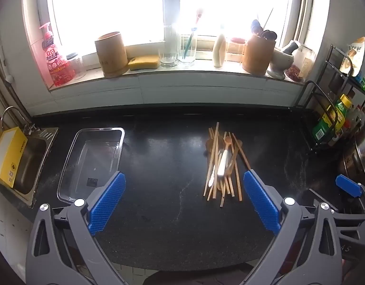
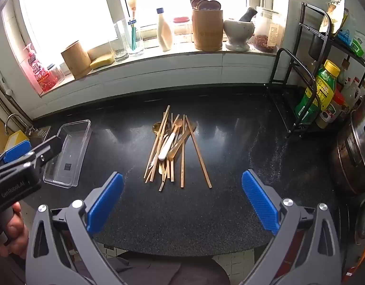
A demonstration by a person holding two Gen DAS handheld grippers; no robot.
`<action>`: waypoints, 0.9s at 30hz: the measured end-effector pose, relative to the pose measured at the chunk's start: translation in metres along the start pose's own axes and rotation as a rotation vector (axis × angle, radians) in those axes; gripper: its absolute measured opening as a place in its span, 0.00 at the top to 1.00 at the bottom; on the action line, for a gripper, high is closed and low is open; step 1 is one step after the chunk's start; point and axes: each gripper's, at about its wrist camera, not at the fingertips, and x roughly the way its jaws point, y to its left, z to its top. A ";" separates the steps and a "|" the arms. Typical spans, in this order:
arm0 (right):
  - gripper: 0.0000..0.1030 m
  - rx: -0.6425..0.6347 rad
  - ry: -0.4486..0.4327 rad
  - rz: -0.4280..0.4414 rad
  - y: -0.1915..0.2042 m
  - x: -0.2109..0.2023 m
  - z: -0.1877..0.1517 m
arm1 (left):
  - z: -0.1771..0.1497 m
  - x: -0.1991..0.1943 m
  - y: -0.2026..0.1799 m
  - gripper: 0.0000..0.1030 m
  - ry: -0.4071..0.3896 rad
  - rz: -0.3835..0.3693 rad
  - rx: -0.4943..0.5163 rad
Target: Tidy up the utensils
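Utensils [image 2: 173, 147], chopsticks and spoons, are seen heaped mid-bench, nearer the back edge than the front. A clear tray [image 1: 92, 163] is set toward the left end, well apart from the heap, beside the sink [image 1: 28, 163]. Left gripper [image 1: 183, 199] and right gripper [image 2: 182, 201] are held above the front edge, jaws spread wide, nothing pinched.

Left gripper [image 1: 184, 185]: grey angular plastic arms with triangular cut-outs, round silver screws at the joints, blue ribbed pads [image 1: 108, 201]. Right gripper [image 2: 182, 186]: same build, blue ribbed pads [image 2: 259, 201]. Left unit's black body bears white lettering "GenRobot.AI". Hand [image 2: 12, 231]: bare skin, on a ribbed grey handle
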 end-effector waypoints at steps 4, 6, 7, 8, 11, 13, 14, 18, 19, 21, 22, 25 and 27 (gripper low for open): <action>0.06 0.001 0.000 -0.004 0.000 0.001 0.001 | 0.001 0.000 0.001 0.06 0.000 0.012 -0.018; 0.06 0.000 -0.010 0.000 -0.001 0.001 0.001 | -0.003 0.003 -0.001 0.06 -0.005 0.020 -0.031; 0.06 0.001 -0.012 0.001 -0.001 0.000 0.001 | -0.003 0.004 -0.001 0.06 -0.008 0.025 -0.041; 0.06 0.000 -0.013 0.000 -0.001 0.001 0.001 | -0.003 0.005 -0.001 0.06 -0.003 0.027 -0.029; 0.06 -0.001 -0.012 0.000 0.003 0.002 0.008 | -0.006 0.006 -0.004 0.06 -0.008 0.028 -0.024; 0.06 -0.001 -0.009 -0.002 0.005 0.002 0.012 | -0.008 0.006 -0.006 0.06 -0.011 0.026 -0.023; 0.06 -0.002 -0.008 -0.001 0.005 0.002 0.016 | -0.002 0.006 0.000 0.06 0.001 0.012 -0.012; 0.06 -0.013 -0.023 0.002 0.005 0.002 0.012 | -0.002 0.008 0.001 0.06 0.004 0.014 -0.012; 0.06 -0.015 -0.024 0.003 0.005 0.002 0.012 | -0.001 0.008 0.000 0.06 0.006 0.014 -0.011; 0.06 -0.014 -0.025 0.005 0.004 0.003 0.012 | -0.001 0.010 0.001 0.06 0.007 0.012 -0.011; 0.06 -0.013 -0.025 0.005 0.004 0.003 0.013 | -0.001 0.010 0.002 0.06 0.007 0.011 -0.011; 0.06 -0.014 -0.027 0.004 0.005 0.004 0.013 | 0.000 0.010 0.001 0.06 0.008 0.013 -0.010; 0.06 -0.016 -0.027 0.004 0.005 0.004 0.014 | -0.001 0.011 0.002 0.06 0.008 0.011 -0.009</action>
